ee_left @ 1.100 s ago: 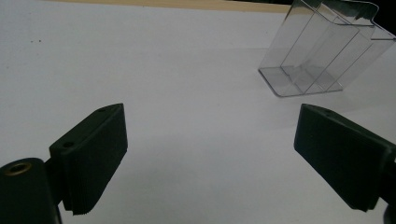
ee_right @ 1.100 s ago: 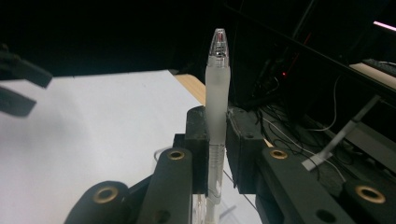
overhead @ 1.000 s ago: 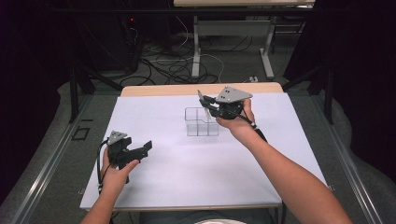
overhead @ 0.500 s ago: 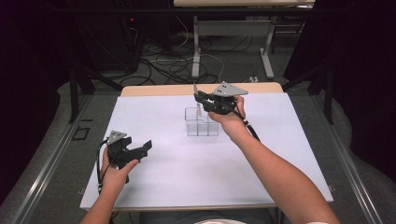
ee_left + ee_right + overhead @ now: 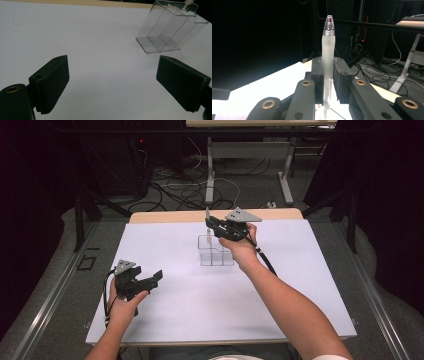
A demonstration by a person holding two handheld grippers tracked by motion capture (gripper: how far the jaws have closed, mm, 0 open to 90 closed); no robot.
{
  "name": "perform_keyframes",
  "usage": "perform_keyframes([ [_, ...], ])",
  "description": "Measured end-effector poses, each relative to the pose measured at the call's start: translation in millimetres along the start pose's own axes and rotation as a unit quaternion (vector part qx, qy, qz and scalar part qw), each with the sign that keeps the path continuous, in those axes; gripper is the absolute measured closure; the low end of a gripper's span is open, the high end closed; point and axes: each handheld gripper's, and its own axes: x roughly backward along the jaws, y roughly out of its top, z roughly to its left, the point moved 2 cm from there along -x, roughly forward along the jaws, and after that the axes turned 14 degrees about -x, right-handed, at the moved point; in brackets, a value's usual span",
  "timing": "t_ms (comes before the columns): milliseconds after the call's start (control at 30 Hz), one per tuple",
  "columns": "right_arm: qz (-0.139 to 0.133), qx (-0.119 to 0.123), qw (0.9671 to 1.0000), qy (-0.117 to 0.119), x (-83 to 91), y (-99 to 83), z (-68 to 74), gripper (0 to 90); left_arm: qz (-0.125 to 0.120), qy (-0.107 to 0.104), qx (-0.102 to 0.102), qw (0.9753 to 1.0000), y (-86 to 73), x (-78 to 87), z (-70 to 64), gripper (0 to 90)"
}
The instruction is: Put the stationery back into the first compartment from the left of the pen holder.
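- Fingers [image 5: 318, 75] of my right gripper [image 5: 327, 72] are closed flat against a pen [image 5: 328, 47]; both jaws press its frosted barrel from opposite sides.
- Pen orientation in the right gripper view: upright between the jaws, with its clear pointed cap above them and its lower part running down behind them.
- Right gripper position in the high view [image 5: 214, 223]: held in the air over the far half of the table [image 5: 310, 285], directly above a clear plastic organizer [image 5: 216, 252]. My right hand [image 5: 241, 247] wraps the gripper body from the near side.
- Pen in the high view [image 5: 207, 218]: a thin pale stick, standing vertical at the jaw tips, above the rear left part of the organizer. Whether its lower end is inside a compartment, I cannot tell.
- Organizer: transparent, divided into several compartments, standing on the white table surface near the centre of its far half.
- Left gripper [image 5: 113, 82]: jaws spread wide apart, with nothing between them. The ribbed pad of one finger [image 5: 51, 82] is visible in the left gripper view.
- Left gripper position in the high view [image 5: 150, 281]: low over the near left part of the table, held in my left hand [image 5: 122, 307], well apart from the organizer.
- Organizer in the left gripper view [image 5: 170, 30]: ahead and to the right of the open jaws.
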Motion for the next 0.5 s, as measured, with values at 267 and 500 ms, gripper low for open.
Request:
perform_keyframes([
  [267,0.006,-0.012,0.9999,-0.003,-10.1,-9.9,-0.5,79.5,-0.001,-0.002,0.001,1.0,0.4,-0.7,-0.8,11.4],
  [500,0.033,0.004,0.9994,-0.006,-16.0,-23.7,0.2,79.5,-0.001,-0.002,0.0,1.0,0.3,-0.8,-0.8,11.4],
])
